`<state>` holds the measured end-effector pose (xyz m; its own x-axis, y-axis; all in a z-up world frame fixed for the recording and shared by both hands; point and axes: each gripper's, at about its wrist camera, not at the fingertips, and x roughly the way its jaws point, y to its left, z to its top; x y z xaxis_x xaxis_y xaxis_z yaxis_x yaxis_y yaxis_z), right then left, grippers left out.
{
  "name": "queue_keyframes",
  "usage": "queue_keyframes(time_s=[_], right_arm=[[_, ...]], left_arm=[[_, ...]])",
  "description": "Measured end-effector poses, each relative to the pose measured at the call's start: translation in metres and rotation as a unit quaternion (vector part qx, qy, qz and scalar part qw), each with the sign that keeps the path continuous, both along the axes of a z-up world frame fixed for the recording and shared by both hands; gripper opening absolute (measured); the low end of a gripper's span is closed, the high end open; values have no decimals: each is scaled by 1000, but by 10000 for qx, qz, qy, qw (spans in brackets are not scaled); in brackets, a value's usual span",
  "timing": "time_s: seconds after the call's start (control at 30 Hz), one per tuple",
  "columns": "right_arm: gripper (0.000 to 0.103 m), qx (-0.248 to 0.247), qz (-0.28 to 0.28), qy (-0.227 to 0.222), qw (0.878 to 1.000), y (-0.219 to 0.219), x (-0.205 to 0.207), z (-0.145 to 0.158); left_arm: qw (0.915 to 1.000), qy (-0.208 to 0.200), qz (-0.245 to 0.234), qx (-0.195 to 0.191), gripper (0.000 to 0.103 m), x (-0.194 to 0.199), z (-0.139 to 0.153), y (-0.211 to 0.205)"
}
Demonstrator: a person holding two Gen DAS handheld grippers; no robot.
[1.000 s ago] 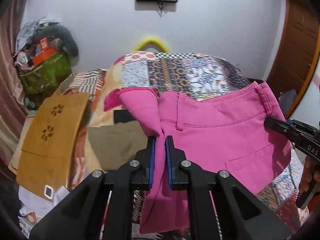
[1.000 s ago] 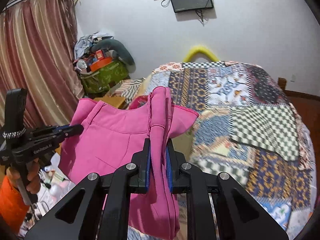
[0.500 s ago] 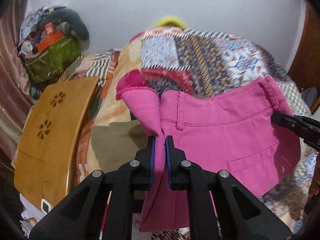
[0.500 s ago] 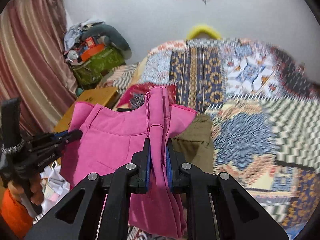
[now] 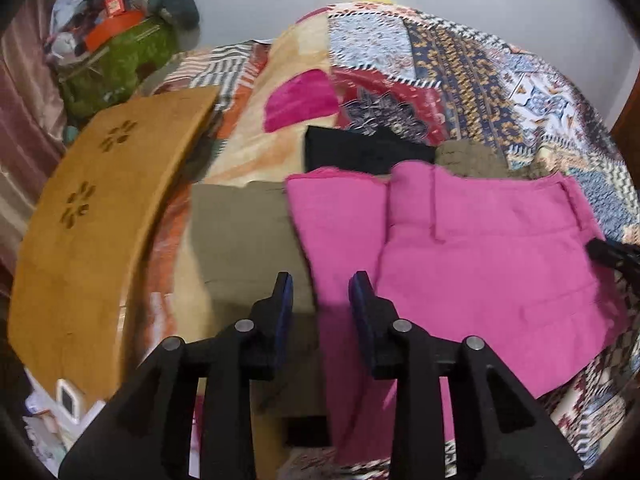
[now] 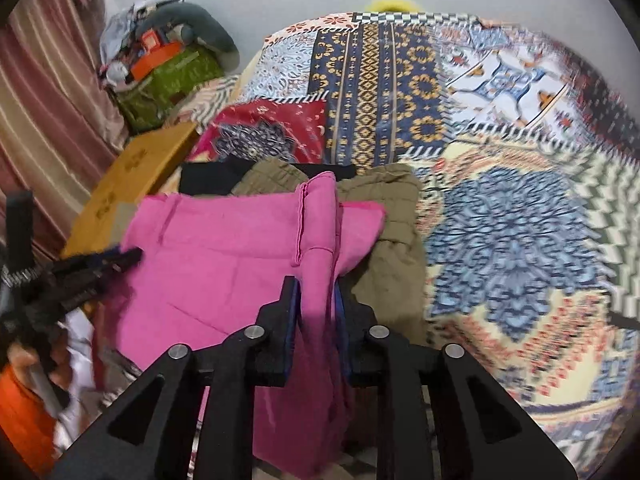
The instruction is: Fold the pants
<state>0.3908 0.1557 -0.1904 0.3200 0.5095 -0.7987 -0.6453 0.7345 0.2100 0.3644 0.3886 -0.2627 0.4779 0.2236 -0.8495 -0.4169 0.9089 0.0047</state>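
Two grippers at release step: we see left gripper (image 5: 320, 292) just opened, apart over pink pants (image 5: 480, 248); right gripper (image 6: 316, 300) loosening, cloth still between pads. Next: withdraw clear, no snagging.

matt pink cloth pants (image 5: 480, 248) — wooden board (image 5: 100, 216)

Pants (image 5: 480, 248) spread on bed (image 5: 500, 80), overlapping folded garments (image 5: 244, 232) at left and behind. Wooden board (image 5: 92, 216) left of bed. Bag pile (image 5: 116, 48) behind board, against wall. Left tongs (image 5: 321, 294) over pants' left edge.
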Motion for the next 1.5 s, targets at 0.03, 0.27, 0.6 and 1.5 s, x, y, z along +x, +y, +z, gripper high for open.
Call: queue_keyframes(time_s=[0.03, 0.27, 0.6, 1.5], right_arm=[[18, -94, -17, -71, 9999, -3, -2, 2], [20, -303, -84, -217, 9993, -28, -14, 22], [28, 746, -31, -977, 9924, -69, -94, 127], [51, 2360, 213, -3264, 9150, -175, -353, 270]], left_arm=[[10000, 11, 14, -22, 34, -3, 1, 2], [9998, 141, 9, 127, 34, -31, 21, -9], [9957, -781, -417, 288, 34, -107, 138, -71], [9131, -3785, -646, 1369, 73, -379, 321, -254]])
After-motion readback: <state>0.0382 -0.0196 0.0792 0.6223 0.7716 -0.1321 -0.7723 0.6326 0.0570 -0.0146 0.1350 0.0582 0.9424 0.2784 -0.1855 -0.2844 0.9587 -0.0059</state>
